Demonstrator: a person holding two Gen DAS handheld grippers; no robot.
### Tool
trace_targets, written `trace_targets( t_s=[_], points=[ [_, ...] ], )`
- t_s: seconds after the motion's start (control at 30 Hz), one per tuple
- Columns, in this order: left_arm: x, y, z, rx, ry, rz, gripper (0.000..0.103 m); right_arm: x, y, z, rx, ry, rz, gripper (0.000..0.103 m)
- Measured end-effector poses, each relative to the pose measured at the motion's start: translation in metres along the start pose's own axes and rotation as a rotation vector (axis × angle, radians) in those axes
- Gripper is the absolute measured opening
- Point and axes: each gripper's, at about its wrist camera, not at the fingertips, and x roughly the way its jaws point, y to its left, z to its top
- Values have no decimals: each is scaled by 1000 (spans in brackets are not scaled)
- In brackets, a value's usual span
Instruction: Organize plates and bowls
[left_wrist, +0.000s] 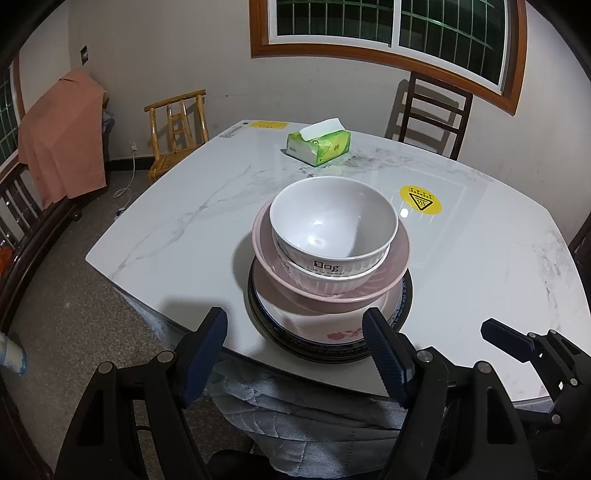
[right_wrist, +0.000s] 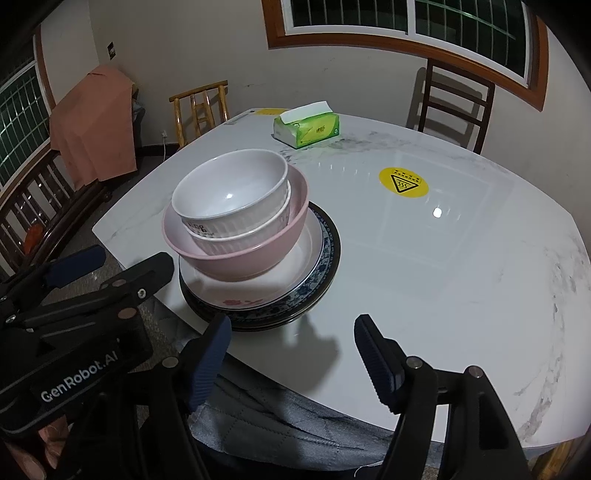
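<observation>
stacked dishes on a marble table, both grippers hanging open

far left, a pink cloth (left_wrist: 62, 133) drapes over dark furniture, and a small bamboo chair (left_wrist: 177, 129) stands by the wall. the marble table (left_wrist: 184, 221) fills the middle of both views.

the left gripper (left_wrist: 295, 354) hangs at the near edge of the table, pointing down at the stack. its fingers are wide apart with nothing between them.

just beyond it, near the table's front edge, sits the stack. at the bottom are plates (left_wrist: 391, 321): a dark rim, a blue-patterned one, and a white one with pink flowers. on them rests a pink bowl (left_wrist: 395, 254), and nested in that are two white bowls (left_wrist: 332, 221), the upper one printed "dog". the bowls sit slightly off centre, toward the left of the plates.

far behind the stack lies a green tissue pack (left_wrist: 319, 142). to its right a yellow warning sticker (left_wrist: 420, 199) is stuck flat on the table, and a dark chair (left_wrist: 432, 114) stands below the window.

the right gripper (right_wrist: 291, 354) hangs at the near edge, to the right of the stack, over bare table. its fingers are also apart and empty.

the stacking looks finished or nearly so. if a last touch is wanted, it would be nudging the pink bowl to the plates' centre: push low on its wall, slowly, so the nested white bowls do not tip.
</observation>
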Motion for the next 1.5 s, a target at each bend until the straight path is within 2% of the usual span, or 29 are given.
trace_targets(
  t_s=[1.1,1.5],
  points=[
    [8,3,-2,-7,4,-10,73,7,3,1,13,22,11,71],
    [9,1,-3,11,0,-44,73,7,5,2,7,25,2,71]
  ],
)
